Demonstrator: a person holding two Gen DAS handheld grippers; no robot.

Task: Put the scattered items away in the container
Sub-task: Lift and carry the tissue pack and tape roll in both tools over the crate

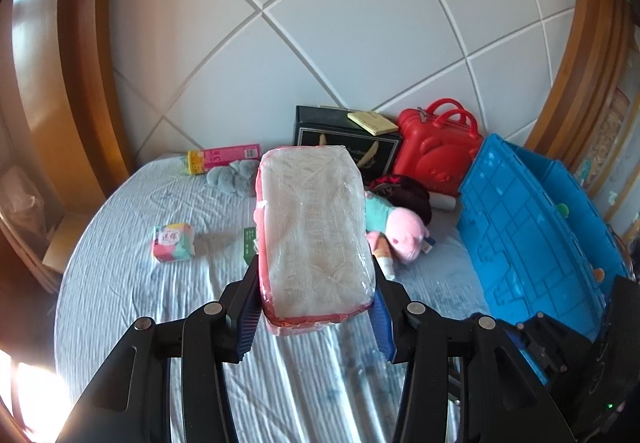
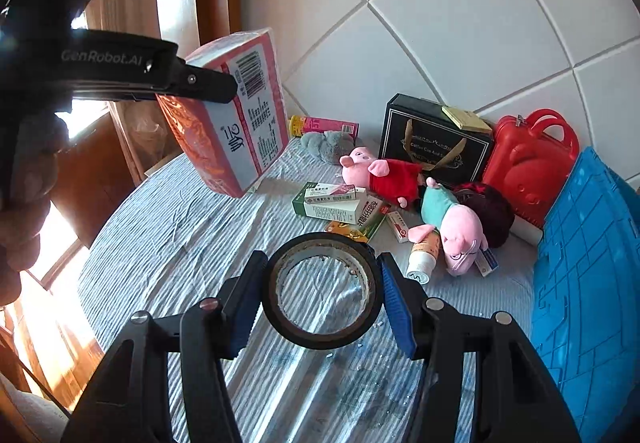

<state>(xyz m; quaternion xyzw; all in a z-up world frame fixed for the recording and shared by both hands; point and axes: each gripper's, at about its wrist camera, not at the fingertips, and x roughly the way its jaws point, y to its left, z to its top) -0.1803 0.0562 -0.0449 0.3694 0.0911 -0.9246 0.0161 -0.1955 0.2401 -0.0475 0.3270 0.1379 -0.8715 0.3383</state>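
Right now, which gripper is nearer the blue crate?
Right. The right gripper, holding the tape roll, is beside the blue crate. The left gripper, holding the tissue pack, is farther out to the left.

Notepad (image 2: 466,118) on box (image 2: 434,147) — case (image 2: 528,167) right, crate (image 2: 584,263) beyond

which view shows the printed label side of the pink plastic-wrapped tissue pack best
The right wrist view: there the pink plastic-wrapped tissue pack hangs side-on in the left gripper, showing barcode and printed text. The left wrist view shows only its clear, unprinted face between the pads.
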